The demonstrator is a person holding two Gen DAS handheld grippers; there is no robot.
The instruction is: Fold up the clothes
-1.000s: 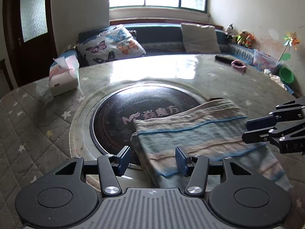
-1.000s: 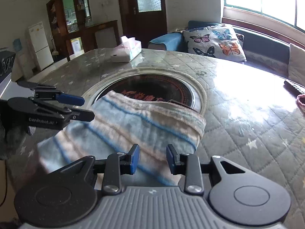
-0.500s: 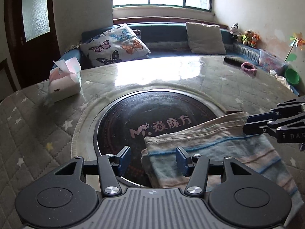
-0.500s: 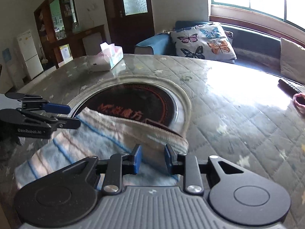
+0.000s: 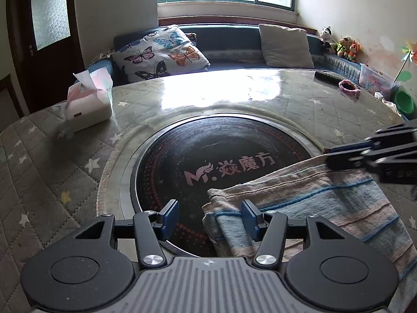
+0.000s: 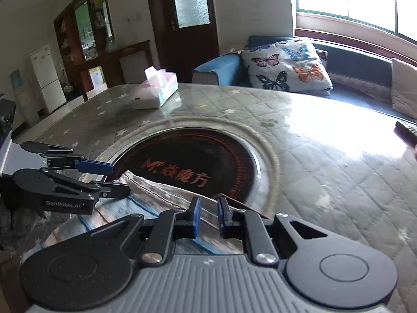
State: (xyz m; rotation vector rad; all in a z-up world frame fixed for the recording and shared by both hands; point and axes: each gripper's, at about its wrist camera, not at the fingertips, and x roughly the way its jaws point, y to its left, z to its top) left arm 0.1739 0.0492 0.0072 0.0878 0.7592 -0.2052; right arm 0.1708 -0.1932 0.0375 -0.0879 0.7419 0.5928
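Right now a striped cloth [image 5: 325, 208], already doubled over on itself, lies at the near edge of the quilted table [image 5: 52, 156], its far edge overlapping the rim of the round black hotplate [image 5: 208, 156] set into the tabletop. Seen from its own camera, the left gripper [image 5: 209, 215] has its jaws wide apart with the cloth's near-left corner between them, the right-hand finger resting against the fabric; nothing is pinched. The right gripper [image 6: 208, 217] has its blue pads only a narrow gap apart, low over the cloth's other end, and in the left view its tip sits at the cloth's far right edge; whether a thin layer of fabric is caught between the pads cannot be told. My reading is that one fold is made and the grippers are lining up on the two corners of one edge for the next fold. That calls for both to close firmly on all the layers at their corners, lift together, and carry the edge across evenly so it meets the opposite side. A tissue box [image 5: 88, 104] stands well apart, toward the far left.
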